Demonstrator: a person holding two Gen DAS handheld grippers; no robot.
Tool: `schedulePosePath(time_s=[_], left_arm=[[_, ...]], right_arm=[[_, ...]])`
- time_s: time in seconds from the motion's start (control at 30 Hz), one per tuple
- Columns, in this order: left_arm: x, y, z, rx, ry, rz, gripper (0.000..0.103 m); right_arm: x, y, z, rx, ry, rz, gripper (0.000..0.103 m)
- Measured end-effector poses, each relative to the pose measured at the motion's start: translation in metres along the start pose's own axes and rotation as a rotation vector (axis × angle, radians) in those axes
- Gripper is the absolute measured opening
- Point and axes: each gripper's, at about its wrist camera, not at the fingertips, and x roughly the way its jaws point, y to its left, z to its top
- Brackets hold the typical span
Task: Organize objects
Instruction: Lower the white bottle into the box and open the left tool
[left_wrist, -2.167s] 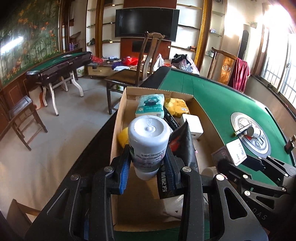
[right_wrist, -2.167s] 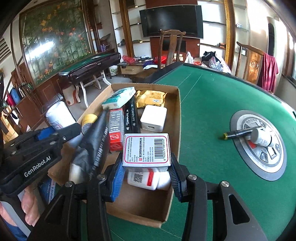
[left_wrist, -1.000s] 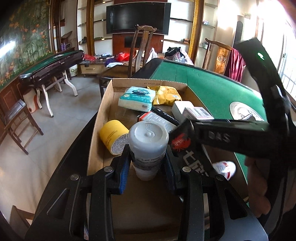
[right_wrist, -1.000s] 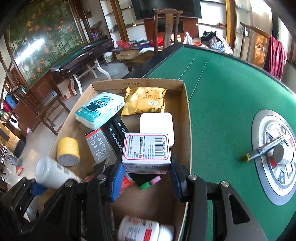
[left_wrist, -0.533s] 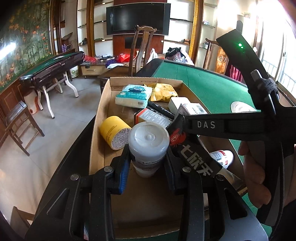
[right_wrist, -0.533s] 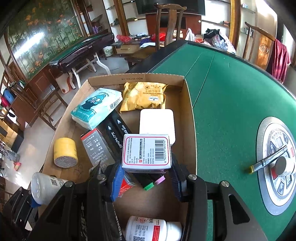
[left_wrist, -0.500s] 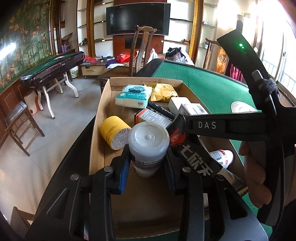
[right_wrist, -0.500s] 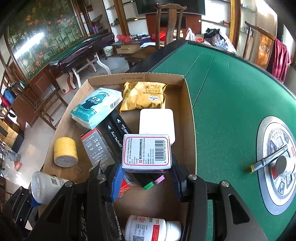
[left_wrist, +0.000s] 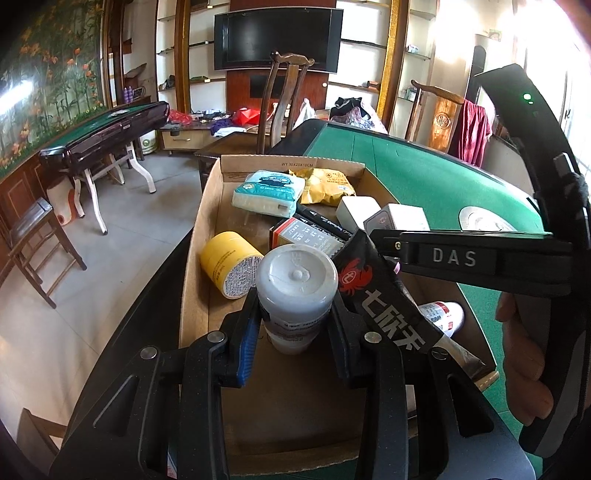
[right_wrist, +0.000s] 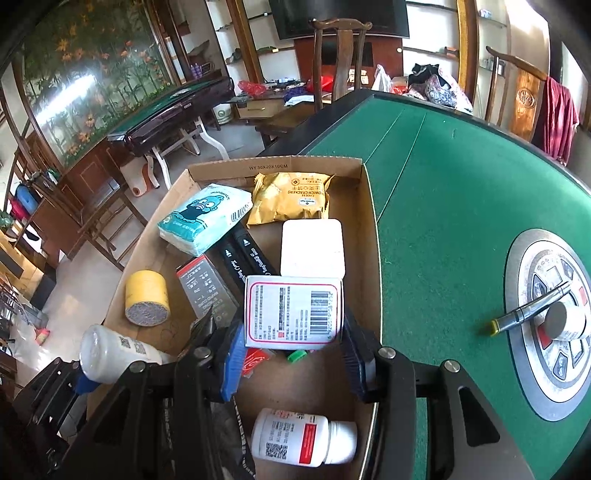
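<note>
Left hand-held gripper (left_wrist: 293, 325) clamps a white bottle (left_wrist: 297, 291) round its body, right hand-held gripper (right_wrist: 293, 356) pinches a barcode box (right_wrist: 293, 312) by its sides, both over the cardboard box (right_wrist: 365, 236) on the bench (right_wrist: 443, 206); both prob light & rigid, bottle maybe slippery

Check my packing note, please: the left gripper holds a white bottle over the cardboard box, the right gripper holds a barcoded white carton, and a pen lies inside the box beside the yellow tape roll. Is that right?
One slip: the pen is not in the cardboard box; the right wrist view shows it on the green table's round centre panel. The left gripper does hold the white bottle, and the right gripper the barcoded carton.
</note>
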Motion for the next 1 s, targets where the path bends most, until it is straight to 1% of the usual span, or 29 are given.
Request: schedulePosePath(time_s=[0.23, 0.53, 0.6, 0.63, 0.7, 0.87, 1.0], left_arm=[[-0.003, -0.001, 0.0, 0.015, -0.006, 0.007, 0.035], [-0.014, -0.008, -0.002, 0.031, -0.074, 0.029, 0.036], [-0.019, -0.006, -0.001, 0.019, -0.099, 0.016, 0.036], [-0.021, -0.006, -0.001, 0.017, -0.109, 0.014, 0.037], [-0.023, -0.007, -0.001, 0.021, -0.12, 0.022, 0.044], [-0.027, -0.007, -0.002, 0.017, -0.137, 0.028, 0.045], [-0.026, -0.002, -0.001, -0.004, -0.133, 0.013, 0.045]], right_arm=[[-0.011, 0.002, -0.004, 0.002, -0.016, 0.013, 0.047], [-0.029, -0.004, -0.006, 0.024, -0.051, 0.042, 0.047], [-0.035, -0.007, -0.007, 0.033, -0.064, 0.049, 0.047], [-0.038, -0.008, -0.007, 0.035, -0.071, 0.055, 0.047], [-0.039, -0.008, -0.007, 0.037, -0.073, 0.055, 0.047], [-0.027, -0.003, -0.006, 0.03, -0.034, 0.07, 0.049], [-0.039, -0.003, -0.011, 0.033, -0.068, 0.081, 0.049]])
